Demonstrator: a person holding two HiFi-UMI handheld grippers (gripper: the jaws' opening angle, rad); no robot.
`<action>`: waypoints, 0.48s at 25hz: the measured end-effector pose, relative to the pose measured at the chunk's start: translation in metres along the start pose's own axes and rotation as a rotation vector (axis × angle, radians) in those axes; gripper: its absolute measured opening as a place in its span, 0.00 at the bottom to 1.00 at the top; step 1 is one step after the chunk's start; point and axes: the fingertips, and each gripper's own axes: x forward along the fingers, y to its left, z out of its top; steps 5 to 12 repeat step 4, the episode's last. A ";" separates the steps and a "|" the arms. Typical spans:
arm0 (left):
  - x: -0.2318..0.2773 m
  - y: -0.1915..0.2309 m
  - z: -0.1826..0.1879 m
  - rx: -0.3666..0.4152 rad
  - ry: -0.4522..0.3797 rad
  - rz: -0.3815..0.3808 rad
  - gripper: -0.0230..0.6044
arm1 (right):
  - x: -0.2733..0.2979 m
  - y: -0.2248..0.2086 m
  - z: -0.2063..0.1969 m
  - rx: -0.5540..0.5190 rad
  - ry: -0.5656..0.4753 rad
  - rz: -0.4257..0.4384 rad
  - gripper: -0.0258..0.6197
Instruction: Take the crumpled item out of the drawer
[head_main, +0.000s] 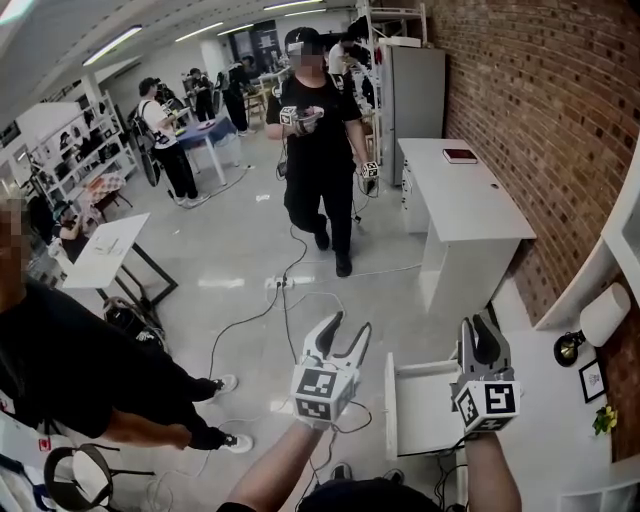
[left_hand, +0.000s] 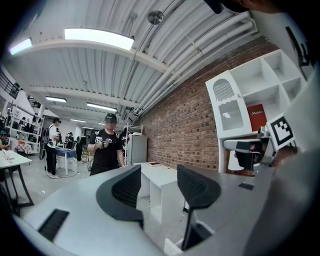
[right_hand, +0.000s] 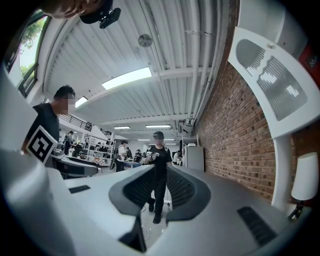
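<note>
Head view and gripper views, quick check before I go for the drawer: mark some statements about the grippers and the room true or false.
1. On the left gripper the fingers stand apart with nothing between them. True.
2. The right gripper is clamped on something. False: a narrow gap shows between its fingers and nothing is in it.
3. A small dark book lies on the white desk by the brick wall. True.
4. The person in black ahead sits on a chair. False: that person is on their feet on the open floor.
</note>
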 end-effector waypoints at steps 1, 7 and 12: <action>0.000 -0.001 -0.001 -0.001 0.001 0.001 0.38 | 0.000 -0.001 0.000 0.002 0.000 0.001 0.15; 0.001 -0.003 -0.003 -0.004 0.003 0.002 0.38 | -0.002 -0.004 -0.001 -0.002 -0.001 0.002 0.15; 0.001 -0.003 -0.003 -0.004 0.003 0.002 0.38 | -0.002 -0.004 -0.001 -0.002 -0.001 0.002 0.15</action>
